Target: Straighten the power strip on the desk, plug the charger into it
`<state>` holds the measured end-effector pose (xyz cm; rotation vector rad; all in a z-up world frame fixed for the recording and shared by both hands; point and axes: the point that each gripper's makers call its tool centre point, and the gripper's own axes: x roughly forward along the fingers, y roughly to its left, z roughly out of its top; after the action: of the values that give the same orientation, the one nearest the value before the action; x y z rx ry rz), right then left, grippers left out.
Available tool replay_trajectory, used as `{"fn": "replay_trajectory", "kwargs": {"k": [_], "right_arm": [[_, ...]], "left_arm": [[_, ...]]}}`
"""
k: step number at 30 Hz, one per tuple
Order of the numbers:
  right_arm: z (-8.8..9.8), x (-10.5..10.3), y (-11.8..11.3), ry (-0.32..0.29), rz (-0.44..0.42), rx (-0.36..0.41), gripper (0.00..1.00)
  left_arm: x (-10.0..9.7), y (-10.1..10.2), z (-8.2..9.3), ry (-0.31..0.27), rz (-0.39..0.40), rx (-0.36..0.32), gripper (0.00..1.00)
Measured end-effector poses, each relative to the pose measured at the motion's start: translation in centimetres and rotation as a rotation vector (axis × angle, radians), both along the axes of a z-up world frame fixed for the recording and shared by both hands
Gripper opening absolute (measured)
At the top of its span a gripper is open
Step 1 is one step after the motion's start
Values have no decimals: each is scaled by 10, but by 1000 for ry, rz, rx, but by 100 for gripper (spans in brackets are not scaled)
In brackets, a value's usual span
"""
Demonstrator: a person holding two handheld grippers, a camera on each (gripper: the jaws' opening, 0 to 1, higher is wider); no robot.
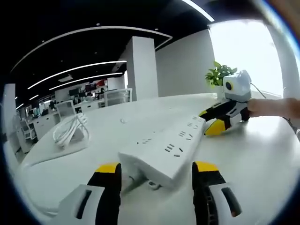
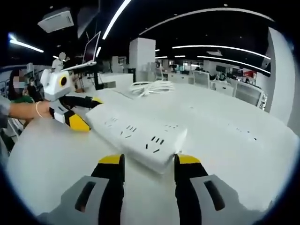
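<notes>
— Where was the power strip (image 1: 171,143)?
— Flat on the white counter (image 1: 262,154), one end between the left claw (image 1: 157,174)'s spread jaws, the other between the right claw (image 2: 147,164)'s, also open.
— And the charger (image 1: 70,131)?
— Coiled with its cable, well apart.

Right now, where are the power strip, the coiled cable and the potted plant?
power strip (image 1: 174,146): left gripper view, on its top face with the sockets.
coiled cable (image 1: 70,130): left gripper view, on the white loops.
potted plant (image 1: 218,74): left gripper view, on its leaves.
</notes>
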<state>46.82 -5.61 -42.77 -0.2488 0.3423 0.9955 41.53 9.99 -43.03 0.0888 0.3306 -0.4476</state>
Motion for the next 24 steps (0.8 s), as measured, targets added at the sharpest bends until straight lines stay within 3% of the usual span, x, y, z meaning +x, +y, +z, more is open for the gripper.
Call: {"fn": "replay_trajectory", "kwargs": {"k": [24], "right_arm": [[0,3,-1,62,-57,36,36]], "left_arm": [[1,-3,1,18,2,10,54]]}}
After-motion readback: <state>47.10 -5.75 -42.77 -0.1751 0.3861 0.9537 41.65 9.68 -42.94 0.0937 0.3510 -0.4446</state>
